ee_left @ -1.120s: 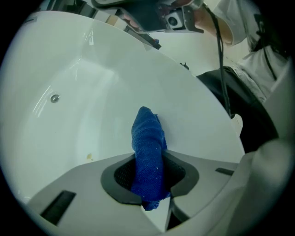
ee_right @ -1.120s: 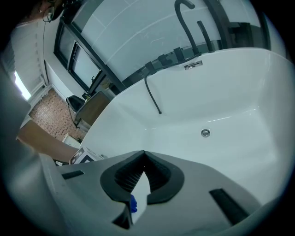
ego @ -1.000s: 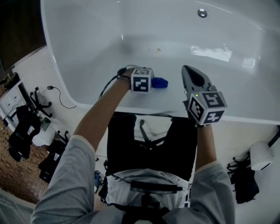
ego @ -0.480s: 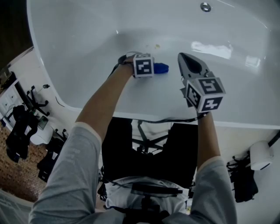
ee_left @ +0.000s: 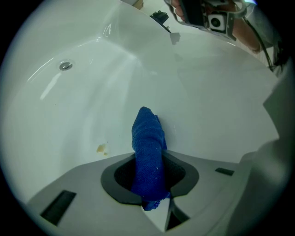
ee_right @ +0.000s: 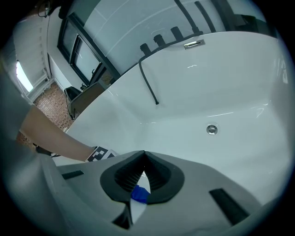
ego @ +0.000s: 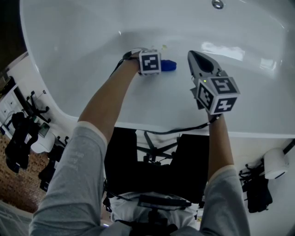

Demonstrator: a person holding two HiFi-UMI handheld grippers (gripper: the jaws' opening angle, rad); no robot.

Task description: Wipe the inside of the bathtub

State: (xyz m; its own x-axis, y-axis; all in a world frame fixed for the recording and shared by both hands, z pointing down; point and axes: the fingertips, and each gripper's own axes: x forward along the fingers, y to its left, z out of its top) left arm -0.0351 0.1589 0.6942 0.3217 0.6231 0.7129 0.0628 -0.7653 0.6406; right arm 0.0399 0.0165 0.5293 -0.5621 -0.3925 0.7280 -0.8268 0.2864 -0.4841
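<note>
The left tool [ego: 160, 65] reaches down into the white bathtub [ego: 78, 50], clamped on a rolled blue cloth [ee_left: 147, 143] whose free end meets the tub's inner surface. A small yellowish stain [ee_left: 101, 148] sits near the cloth, just beyond it. To the right, the right tool [ego: 197, 60] hangs over the tub's near side, its jaws closed together with nothing between them. The drain [ego: 217, 4] lies at the far right.
</note>
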